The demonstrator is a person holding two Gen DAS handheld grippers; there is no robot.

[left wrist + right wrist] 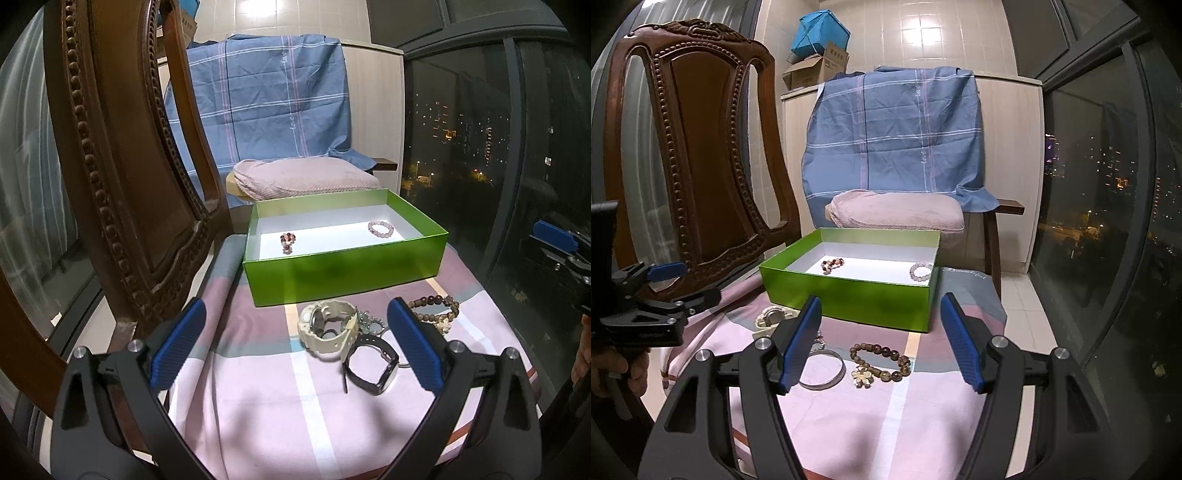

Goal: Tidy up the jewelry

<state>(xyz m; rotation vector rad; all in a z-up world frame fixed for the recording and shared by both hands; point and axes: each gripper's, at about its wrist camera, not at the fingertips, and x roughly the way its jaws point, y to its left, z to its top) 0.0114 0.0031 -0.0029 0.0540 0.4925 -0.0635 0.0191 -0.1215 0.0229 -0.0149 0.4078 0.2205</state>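
Your left claw [295, 343] hangs released at lower frame, empty. Upper centre, the glossy green cardboard box [343, 273] already holds two bead bracelets. Still loose below it: a cream plastic watch [327, 326], a black watch [373, 363], a brown wooden bead bracelet [882, 363]. Your right claw [881, 343] hangs released above that bracelet.

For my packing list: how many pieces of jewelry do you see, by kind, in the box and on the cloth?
Watches: 2, cream watch, black watch
Bead bracelets: 3, dark red bracelet, pale pink bracelet, brown bracelet
Metal bangle: 1
Half-hidden pale piece, kind unclear: 1
Total: 7
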